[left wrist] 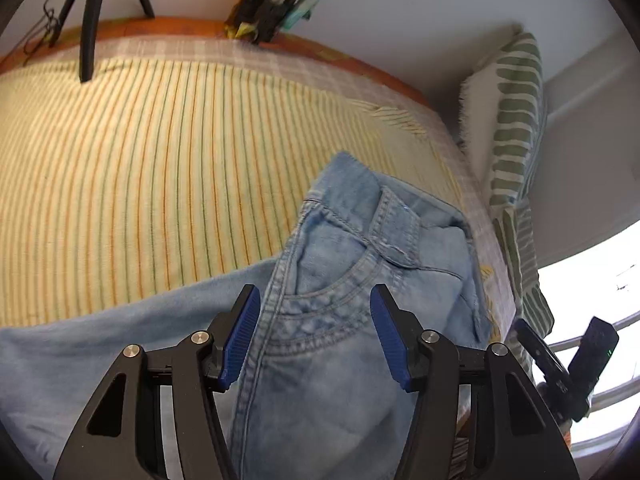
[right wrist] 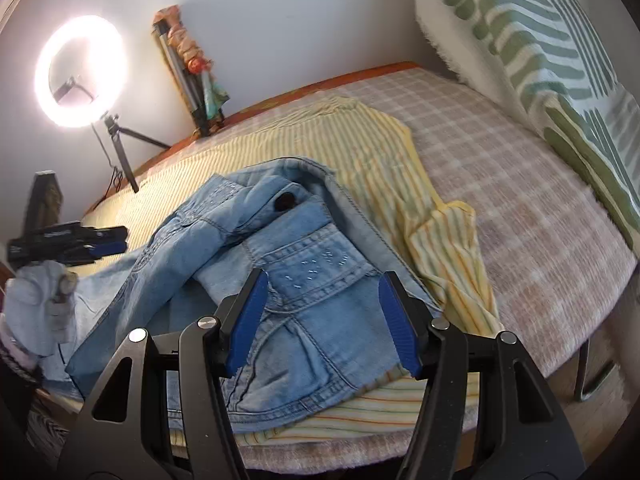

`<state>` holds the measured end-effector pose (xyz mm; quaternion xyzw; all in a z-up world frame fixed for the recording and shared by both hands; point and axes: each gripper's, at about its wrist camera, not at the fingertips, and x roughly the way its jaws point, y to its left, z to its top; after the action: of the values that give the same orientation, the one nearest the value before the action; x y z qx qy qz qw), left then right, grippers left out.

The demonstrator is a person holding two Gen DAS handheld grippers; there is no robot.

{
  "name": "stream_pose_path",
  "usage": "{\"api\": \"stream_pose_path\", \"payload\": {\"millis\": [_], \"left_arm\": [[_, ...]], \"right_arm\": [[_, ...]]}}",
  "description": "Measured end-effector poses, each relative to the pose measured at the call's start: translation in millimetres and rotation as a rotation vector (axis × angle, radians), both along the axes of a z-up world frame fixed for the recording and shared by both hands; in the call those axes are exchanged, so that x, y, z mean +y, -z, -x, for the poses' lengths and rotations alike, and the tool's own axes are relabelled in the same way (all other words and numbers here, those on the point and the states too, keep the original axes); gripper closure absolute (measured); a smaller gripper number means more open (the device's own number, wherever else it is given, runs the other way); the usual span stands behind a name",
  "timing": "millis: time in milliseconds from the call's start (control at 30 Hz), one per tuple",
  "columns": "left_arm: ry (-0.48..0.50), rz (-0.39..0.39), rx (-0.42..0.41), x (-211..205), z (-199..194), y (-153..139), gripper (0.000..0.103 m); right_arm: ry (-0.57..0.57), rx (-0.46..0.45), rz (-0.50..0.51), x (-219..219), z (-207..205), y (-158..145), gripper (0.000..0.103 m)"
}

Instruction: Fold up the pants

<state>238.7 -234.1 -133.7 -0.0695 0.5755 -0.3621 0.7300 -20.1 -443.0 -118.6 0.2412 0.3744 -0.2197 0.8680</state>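
My left tongs [left wrist: 315,334] hang open over the pocket seam, nothing between the pads. My right tongs [right wrist: 323,320] gape empty above the waistband end. The pants [right wrist: 256,264] lie rumpled on the striped sheet [left wrist: 140,168] of the bed [right wrist: 520,208], pillow [right wrist: 540,52] at two o'clock. Denim looks soft but hefty; I'd pinch the thick waistband [left wrist: 396,224], not the limp leg.

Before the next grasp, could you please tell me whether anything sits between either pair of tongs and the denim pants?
Nothing visible does. The left tongs and right tongs both stand open directly over the denim pants, which lie uncovered on the striped sheet.
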Motion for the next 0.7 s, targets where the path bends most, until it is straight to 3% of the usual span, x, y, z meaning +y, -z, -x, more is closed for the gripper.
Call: {"api": "stream_pose_path", "payload": {"millis": [100,300,367,400,433,500,700], "left_arm": [[-0.020,-0.018,0.025,-3,-6,15,0.047],[-0.077,0.084,0.121,-3,-10,23,0.049],[-0.064,0.068,0.095,-9,-7,21,0.049],[-0.059,0.066,0.087,-12,-5,21,0.058],[-0.052,0.061,0.075,-15,-3,20,0.077],[-0.051,0.049,0.035,-19,1,19,0.089],[0.005,0.087,-0.072,-22,20,-7,0.094]], "right_arm": [[0.024,-0.017,-0.021,-7,9,0,0.043],[0.053,0.002,-0.039,-18,20,8,0.043],[0.059,0.011,-0.032,-20,22,10,0.043],[0.061,0.017,-0.026,-22,23,11,0.043],[0.064,0.020,-0.025,-24,24,11,0.043],[0.069,0.021,-0.034,-27,27,13,0.043],[0.068,-0.005,-0.042,-27,28,9,0.043]]}}
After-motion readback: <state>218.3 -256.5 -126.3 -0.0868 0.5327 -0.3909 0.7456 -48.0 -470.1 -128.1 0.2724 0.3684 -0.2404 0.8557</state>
